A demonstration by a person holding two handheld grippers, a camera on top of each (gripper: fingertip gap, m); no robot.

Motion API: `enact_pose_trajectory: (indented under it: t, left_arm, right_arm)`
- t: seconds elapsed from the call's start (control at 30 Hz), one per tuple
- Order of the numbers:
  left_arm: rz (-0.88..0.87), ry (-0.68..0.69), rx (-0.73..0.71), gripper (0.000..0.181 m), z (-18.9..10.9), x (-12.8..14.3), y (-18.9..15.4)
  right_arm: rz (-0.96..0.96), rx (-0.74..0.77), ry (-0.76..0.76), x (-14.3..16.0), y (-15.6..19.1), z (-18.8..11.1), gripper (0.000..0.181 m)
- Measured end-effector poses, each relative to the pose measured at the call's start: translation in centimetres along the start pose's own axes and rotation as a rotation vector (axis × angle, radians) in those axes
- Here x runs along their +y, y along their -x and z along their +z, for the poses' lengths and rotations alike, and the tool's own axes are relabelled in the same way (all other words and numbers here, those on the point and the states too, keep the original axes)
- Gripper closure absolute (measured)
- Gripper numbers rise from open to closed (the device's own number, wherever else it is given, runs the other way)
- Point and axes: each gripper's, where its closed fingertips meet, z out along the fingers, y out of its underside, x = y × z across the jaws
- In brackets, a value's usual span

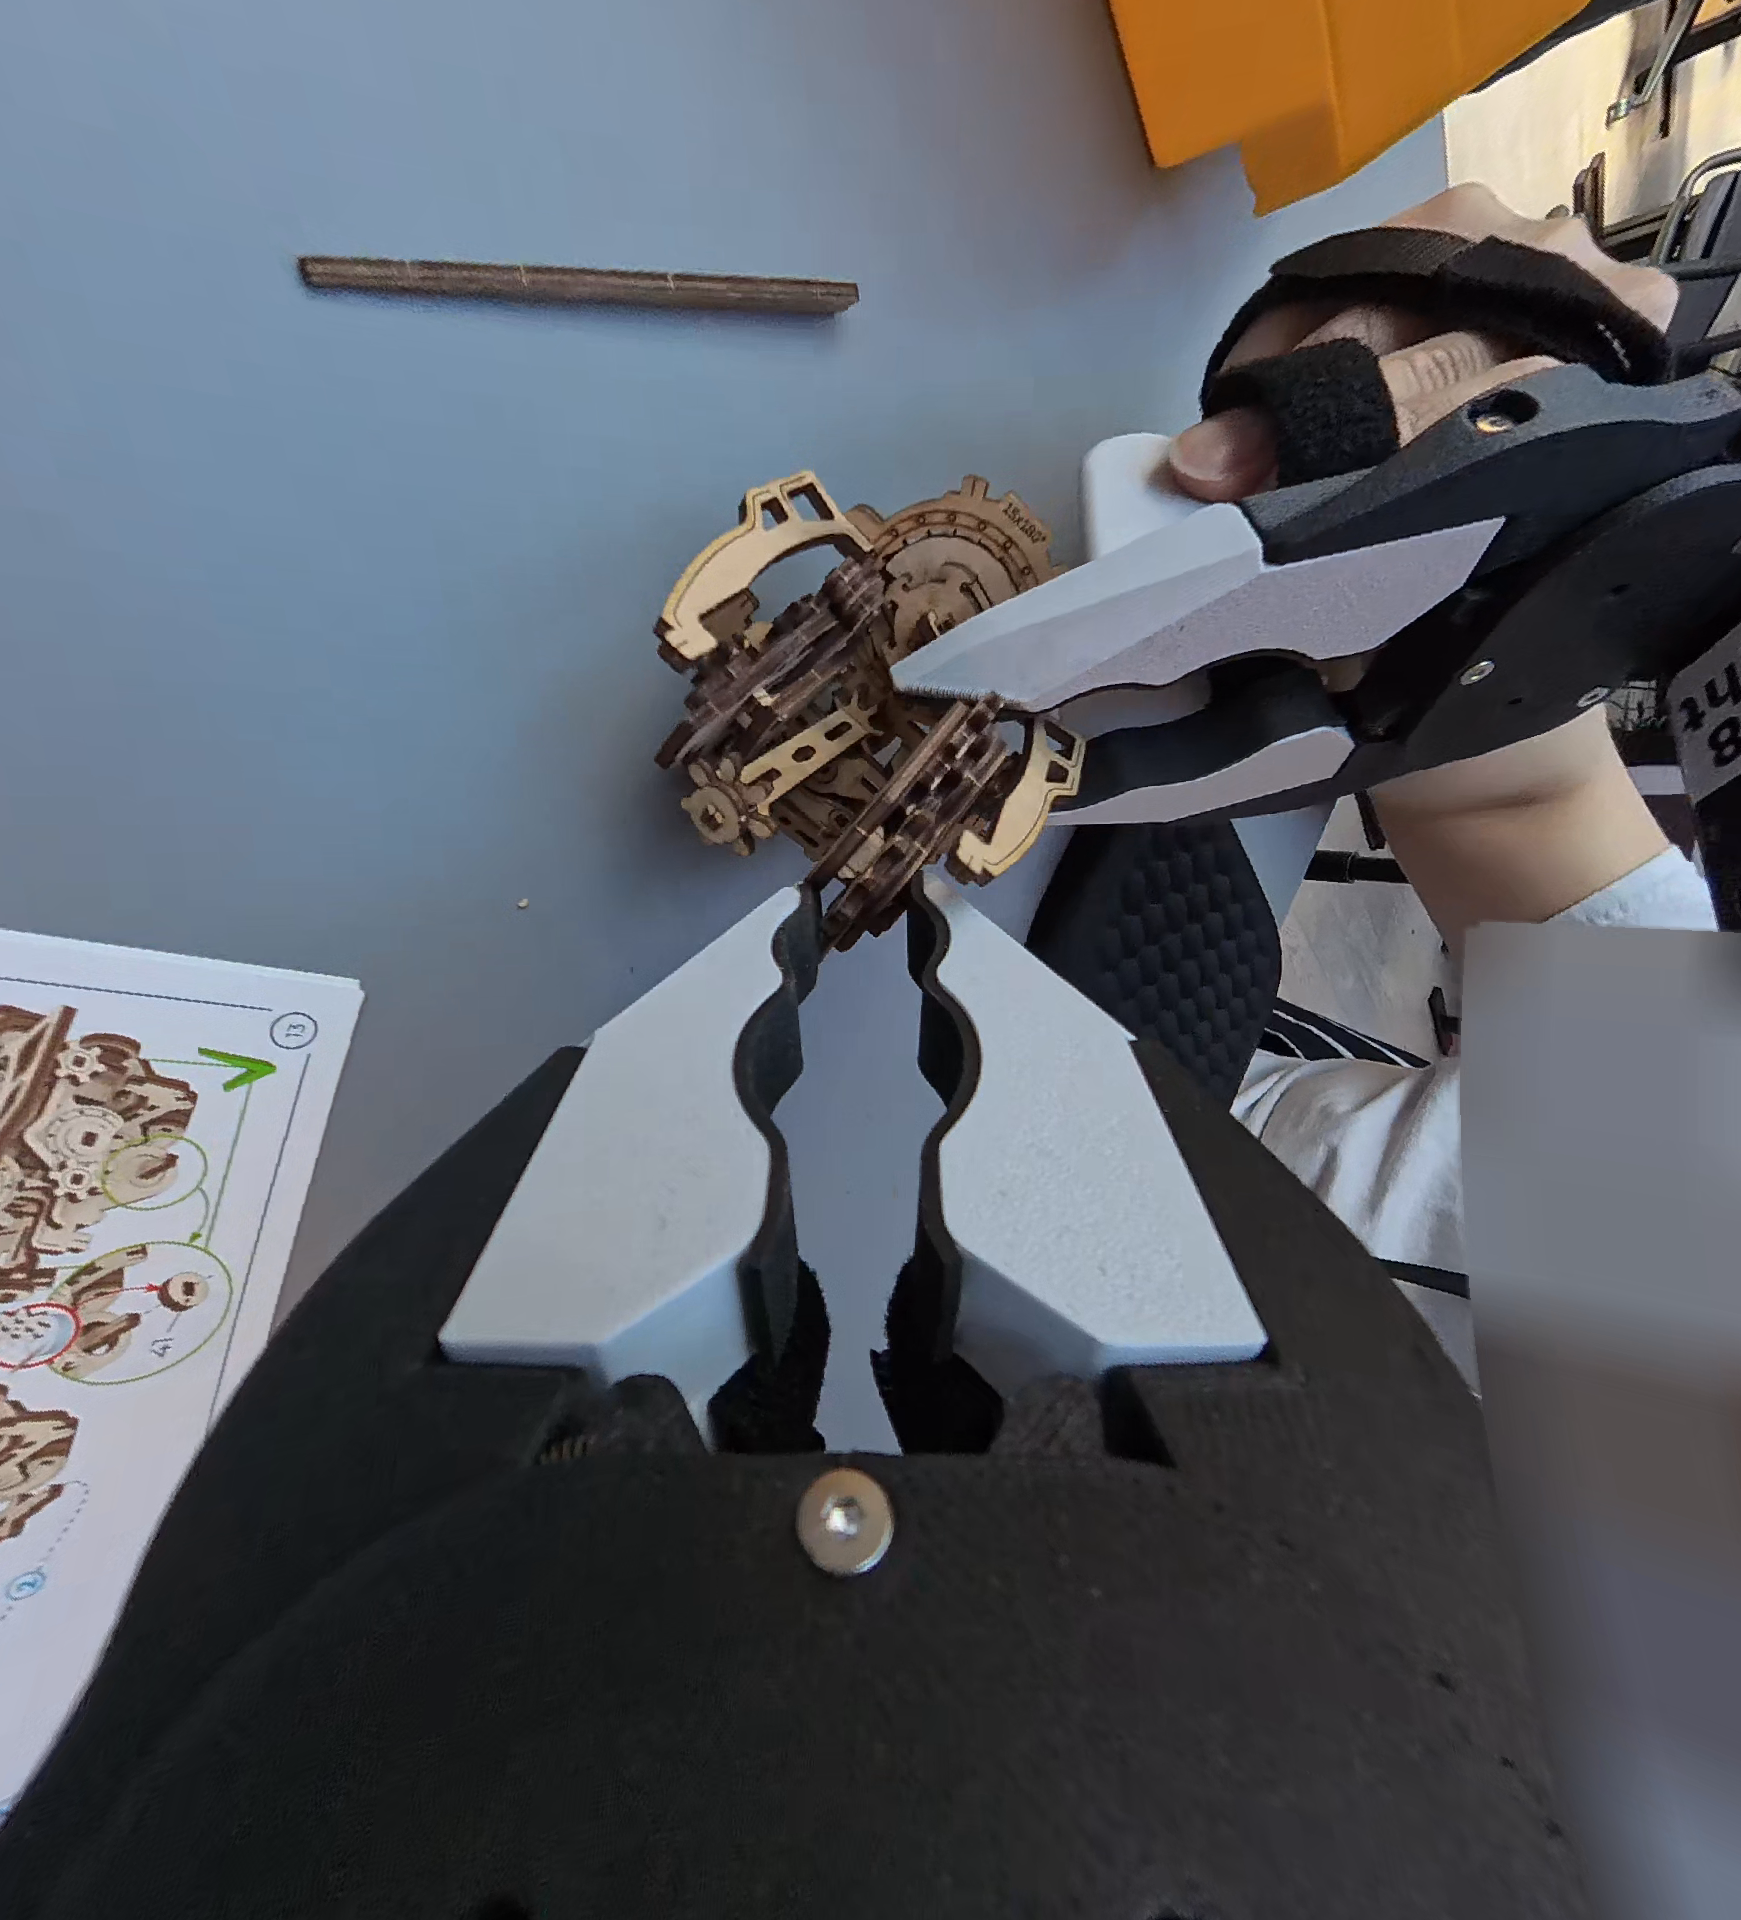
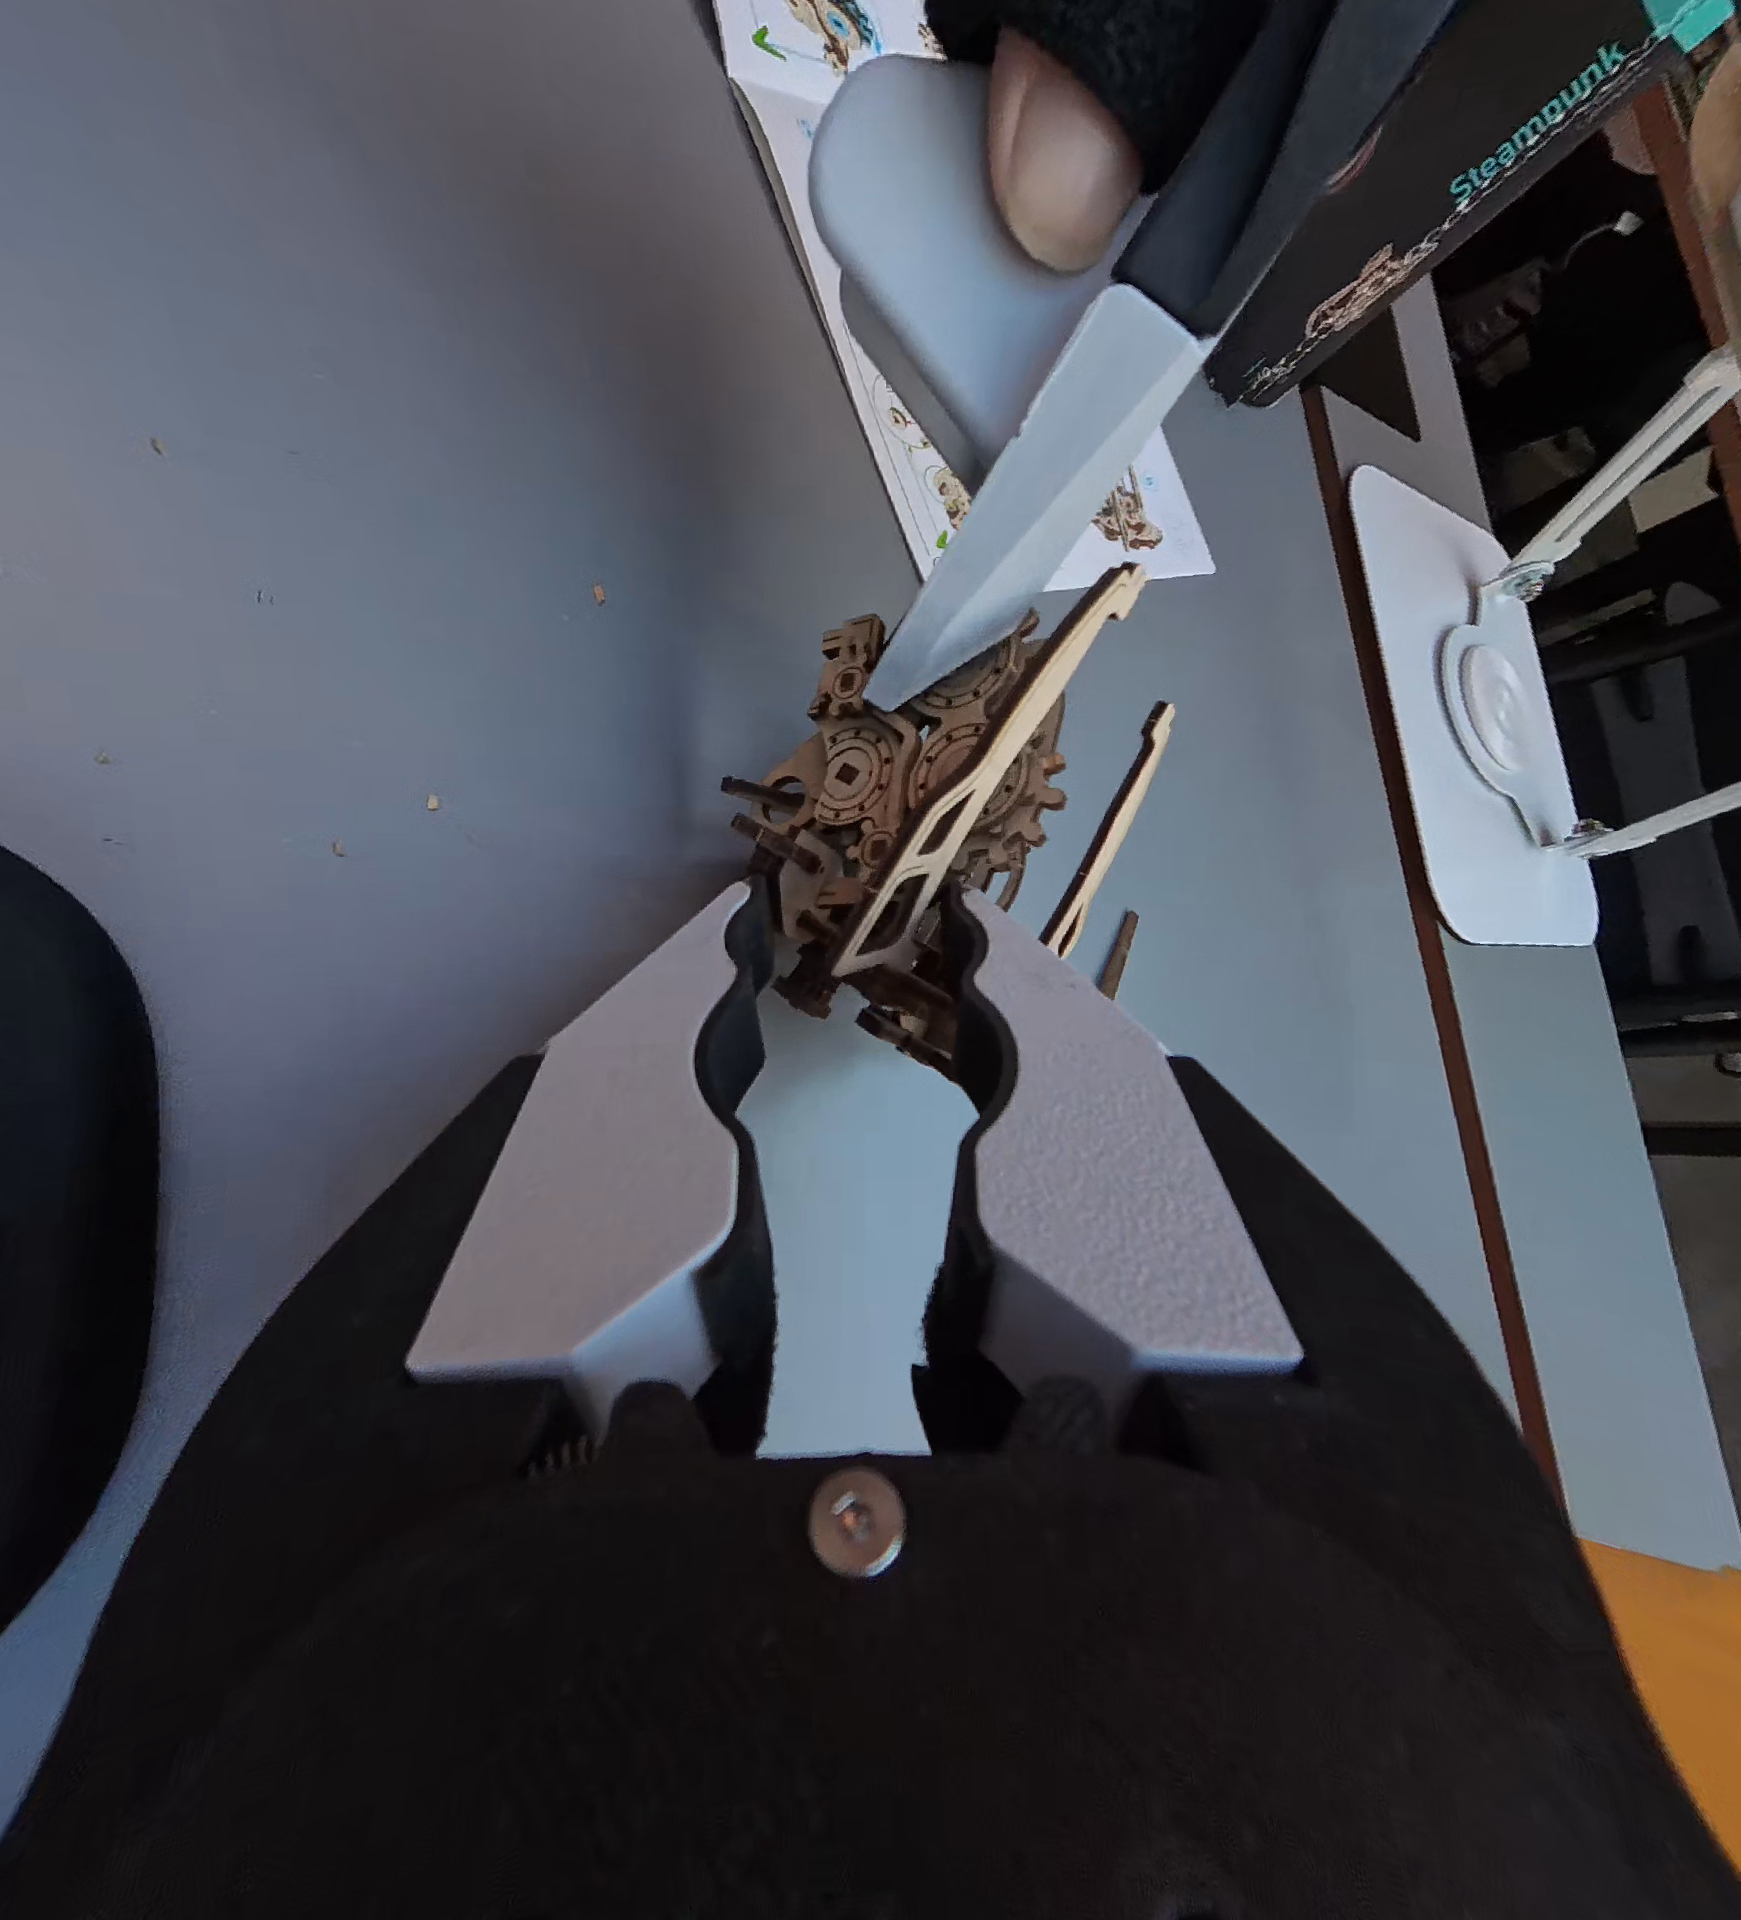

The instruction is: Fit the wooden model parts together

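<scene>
A wooden gear model [image 1: 824,675] is held in the air above the grey table between both grippers. My left gripper [image 1: 861,906] is shut on the model's lower edge. My right gripper [image 1: 980,748] comes in from the right and is shut on the model's side. In the right wrist view my right gripper [image 2: 855,920] grips the model [image 2: 866,769], and a thin pale wooden strip [image 2: 991,758] lies across the model with its lower end between my fingers. The left gripper [image 2: 881,688] reaches down from above onto the model's top.
A dark wooden stick [image 1: 575,286] lies on the table farther off. An instruction booklet [image 1: 97,1195] is at the left. A second pale strip [image 2: 1115,821] and a small dark peg [image 2: 1120,951] lie beside the model. A black box [image 2: 1448,208], a white pad [image 2: 1468,727] and an orange object [image 1: 1344,83] stand near the edges. The tips of both grippers are at nearly the same place.
</scene>
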Motion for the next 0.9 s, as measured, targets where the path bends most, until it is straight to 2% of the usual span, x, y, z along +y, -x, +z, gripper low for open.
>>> enact_pose_trajectory:
  t: [0.2,0.43,0.5,0.53,0.63,0.77,0.9]
  left_arm:
    - [0.125,-0.051,-0.001,0.163,-0.1,-0.4,0.3]
    - [0.348,-0.240,0.058,0.159,0.7,-0.4,0.0]
    - [0.369,-0.289,0.111,0.157,1.3,-0.3,-0.5]
    - [0.382,-0.326,0.108,0.162,1.5,-0.5,-0.5]
    - [0.398,-0.402,0.106,0.163,1.6,-0.7,-0.4]
    - [0.333,-0.413,0.157,0.163,1.5,-0.8,-0.2]
    - [0.317,-0.377,0.134,0.163,1.2,-0.8,0.3]
  right_arm:
    - [0.000,-0.005,-0.015,0.1,-0.3,0.1,0.151]
    - [0.056,-0.015,-0.067,0.4,-0.5,-0.1,0.151]
    - [0.052,-0.013,-0.070,0.4,-0.5,-0.1,0.151]
    - [0.051,-0.013,-0.073,0.4,-0.5,-0.1,0.151]
    - [0.057,-0.009,-0.094,0.5,-0.5,0.0,0.150]
    - [0.002,0.041,-0.134,0.5,-0.7,0.0,0.146]
    - [-0.097,0.139,-0.151,0.1,-1.2,-0.3,0.145]
